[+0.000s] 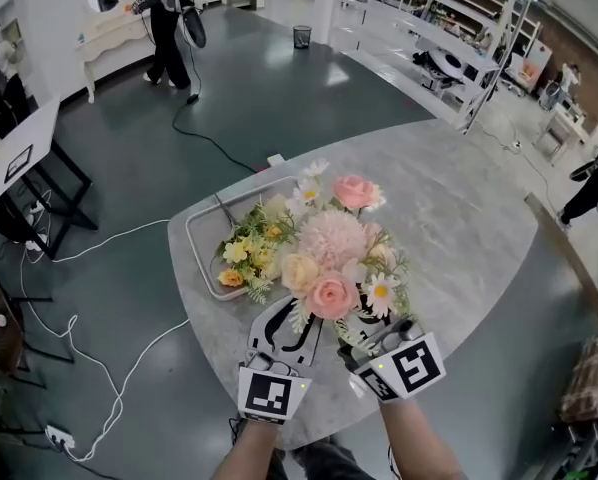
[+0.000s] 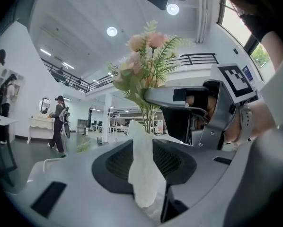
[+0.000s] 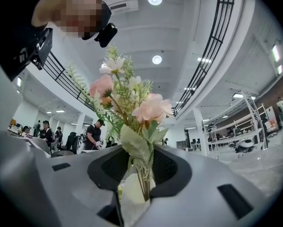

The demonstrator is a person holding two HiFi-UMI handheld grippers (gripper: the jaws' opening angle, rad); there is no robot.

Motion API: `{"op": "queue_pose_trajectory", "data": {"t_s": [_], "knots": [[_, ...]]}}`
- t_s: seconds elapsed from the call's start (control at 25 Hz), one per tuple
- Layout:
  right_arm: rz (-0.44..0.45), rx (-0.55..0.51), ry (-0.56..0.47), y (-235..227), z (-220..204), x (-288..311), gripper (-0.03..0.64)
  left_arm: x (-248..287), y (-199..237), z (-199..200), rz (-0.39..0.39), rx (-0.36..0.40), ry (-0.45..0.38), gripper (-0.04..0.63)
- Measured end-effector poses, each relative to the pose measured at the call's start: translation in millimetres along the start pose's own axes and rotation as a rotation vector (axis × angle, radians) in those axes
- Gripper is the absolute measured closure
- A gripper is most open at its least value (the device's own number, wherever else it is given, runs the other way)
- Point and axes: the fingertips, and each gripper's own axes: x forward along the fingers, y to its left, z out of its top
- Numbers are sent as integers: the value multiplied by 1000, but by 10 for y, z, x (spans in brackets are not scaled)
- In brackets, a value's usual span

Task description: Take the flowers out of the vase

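Note:
A bouquet of pink, cream and white flowers [image 1: 331,253] stands up from a white vase with black markings [image 1: 284,333] at the near edge of the table. My right gripper [image 1: 364,353] is shut on the green stems [image 3: 142,181] just under the leaves, with the blooms [image 3: 151,109] above it. My left gripper [image 1: 271,360] grips the vase, whose thin white wall [image 2: 142,167] is pinched between its pads. From the left gripper view, the right gripper [image 2: 189,105] sits a little higher, at the stems [image 2: 148,115].
A grey tray [image 1: 201,258] on the round marble table [image 1: 459,208] holds a bunch of yellow flowers [image 1: 247,253]. Cables [image 1: 89,358] trail over the floor at the left. A person [image 1: 169,28] stands far back; shelving [image 1: 449,38] lines the right.

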Motion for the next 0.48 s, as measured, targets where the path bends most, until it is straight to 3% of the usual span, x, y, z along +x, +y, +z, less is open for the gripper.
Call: {"op": "queue_pose_trajectory", "data": {"t_s": [0.16, 0.48], "knots": [[-11, 10, -13, 5, 96, -2, 481, -23, -36, 98, -21, 8, -2, 539], [-24, 50, -44, -114, 358, -23, 481, 67, -152, 303, -52, 20, 17, 568]]}}
